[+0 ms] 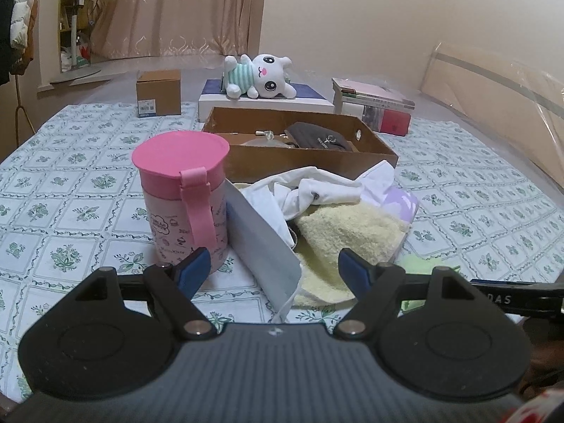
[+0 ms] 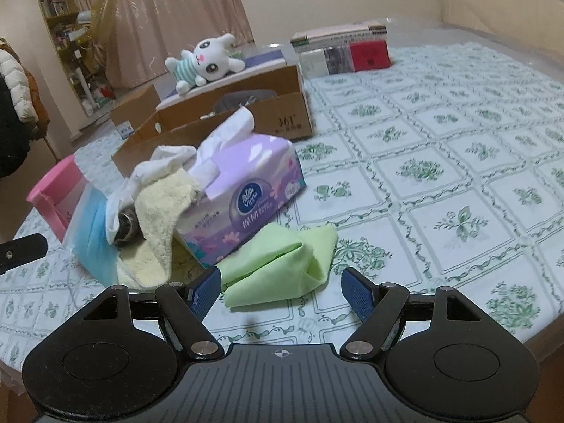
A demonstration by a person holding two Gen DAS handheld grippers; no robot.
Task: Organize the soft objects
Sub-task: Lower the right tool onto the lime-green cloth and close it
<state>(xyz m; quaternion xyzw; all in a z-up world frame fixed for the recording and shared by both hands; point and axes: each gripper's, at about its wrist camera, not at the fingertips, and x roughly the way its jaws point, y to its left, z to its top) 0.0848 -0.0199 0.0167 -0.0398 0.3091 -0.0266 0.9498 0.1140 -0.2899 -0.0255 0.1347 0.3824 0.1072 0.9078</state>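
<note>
Green cloth (image 2: 282, 264) lying at 12 o'clock between wide-spread jaws of right tool (image 2: 280, 287), beside tissue pack (image 2: 246, 194): lower, pinch thick fold, lift clear; left tool (image 1: 271, 271) wide, empty, over yellow towel (image 1: 345, 232).

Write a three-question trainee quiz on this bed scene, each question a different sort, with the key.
1. True or false: the right tongs are shut on the green cloth.
2. Multiple choice: the plush bunny lies on A) the pink cup B) a flat white and blue box C) the tissue pack.
3. Fill in: the yellow towel is draped against the ____ pack.

Key: 1 false, both the right and the left tongs are open and empty; 2 B; 3 tissue.
</note>
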